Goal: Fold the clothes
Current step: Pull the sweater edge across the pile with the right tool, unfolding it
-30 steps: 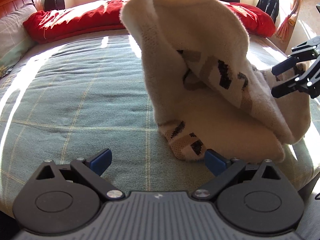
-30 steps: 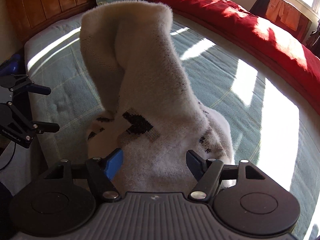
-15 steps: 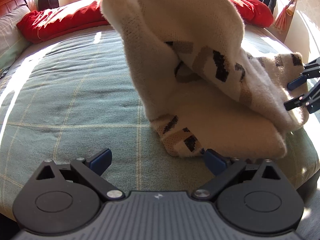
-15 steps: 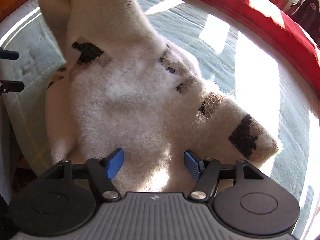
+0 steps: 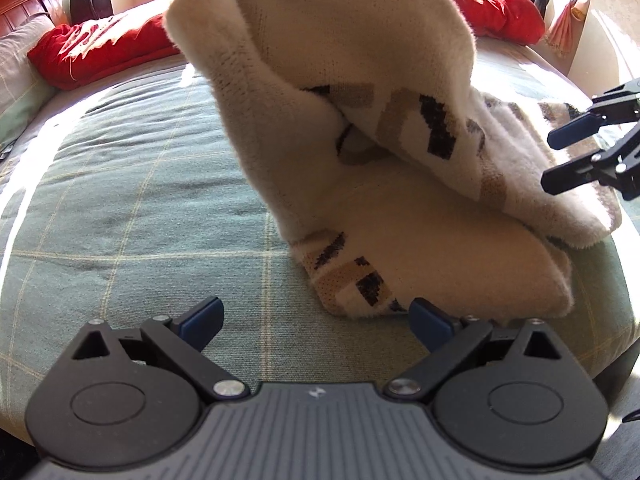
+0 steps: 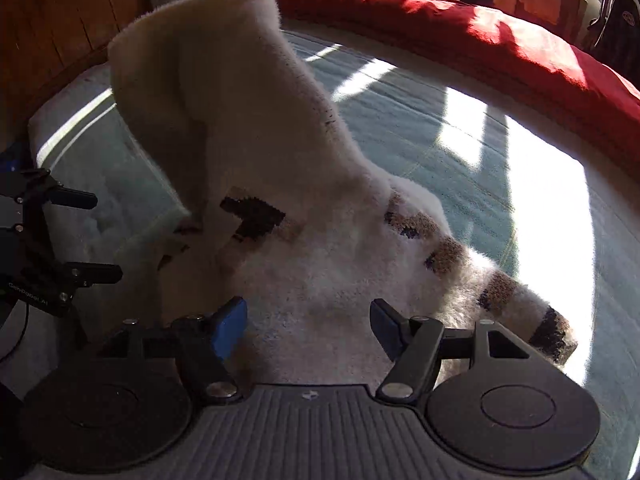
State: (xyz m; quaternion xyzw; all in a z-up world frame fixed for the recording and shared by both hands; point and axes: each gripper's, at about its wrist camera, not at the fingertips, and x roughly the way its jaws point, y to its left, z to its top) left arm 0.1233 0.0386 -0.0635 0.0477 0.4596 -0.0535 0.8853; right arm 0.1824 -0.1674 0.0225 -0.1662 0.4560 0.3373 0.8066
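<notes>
Cream fuzzy sweater (image 6: 256,128) with brown-and-black pattern heaped on green plaid bedspread (image 6: 460,148), one part standing up in a tall fold. Right gripper (image 6: 308,326) low over the near part of the sweater, jaws opening, fabric below and between the blue pads, not pinched. Left gripper (image 6: 86,236) at left edge, jaws apart; red duvet (image 6: 460,28) along the far side.

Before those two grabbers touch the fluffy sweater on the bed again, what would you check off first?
1. Left gripper free: ok, jaws wide apart with nothing between them.
2. Right gripper free: ok, jaws opening, over the sweater without pinching it.
3. Sweater lying flat: not ok, a tall fold stands up in the middle.
4. Sleeve tucked in: not ok, its patterned end sticks out to the side.
5. Sweater fully on the bed cover: cannot tell, its near edge sits close to the bed's edge.
6. Room to lay the fold down: ok, open cover lies beside it.
</notes>
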